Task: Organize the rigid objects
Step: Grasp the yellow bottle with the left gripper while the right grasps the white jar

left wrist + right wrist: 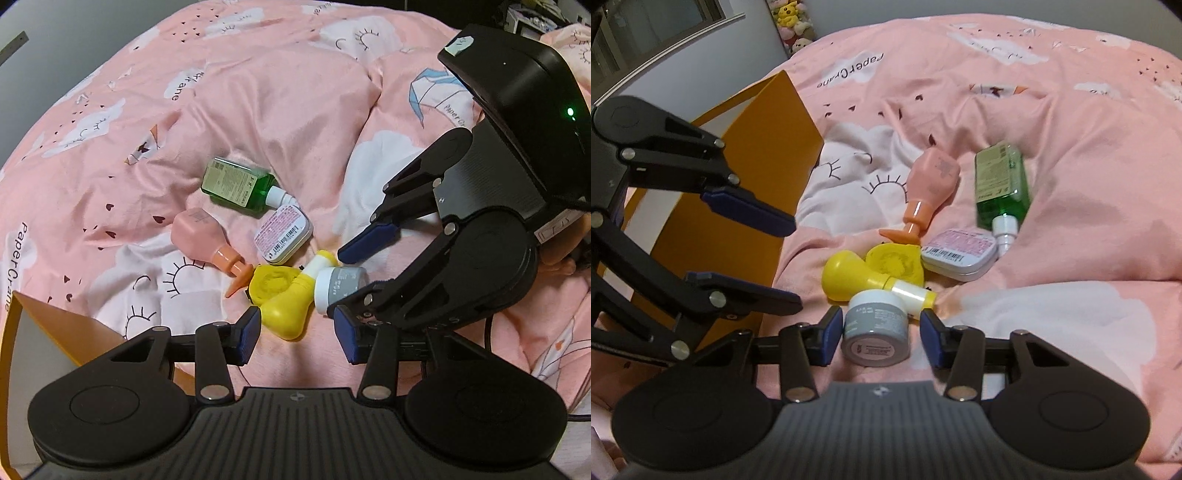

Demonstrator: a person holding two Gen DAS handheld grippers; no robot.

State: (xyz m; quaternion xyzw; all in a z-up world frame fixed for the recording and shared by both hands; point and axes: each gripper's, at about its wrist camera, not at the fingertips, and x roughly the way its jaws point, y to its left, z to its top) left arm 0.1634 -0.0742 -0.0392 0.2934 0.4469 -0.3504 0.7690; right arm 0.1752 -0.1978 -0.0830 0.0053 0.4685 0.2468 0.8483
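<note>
Both tongs gape wide, right tongs (879, 338) straddling a squat grey, white-lidded jar (875, 332).

Left gripper (297, 332) jaws spread wide, low over bedding; right gripper (879, 334) likewise spread, jaws wide.

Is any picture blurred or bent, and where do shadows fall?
Left wrist view: sharp, fisheye bends the edges; green bottle lies in a shadowed fold of the pink duvet. Right wrist view: the same bottle looks slightly smeared; grey jar is sharp.
</note>
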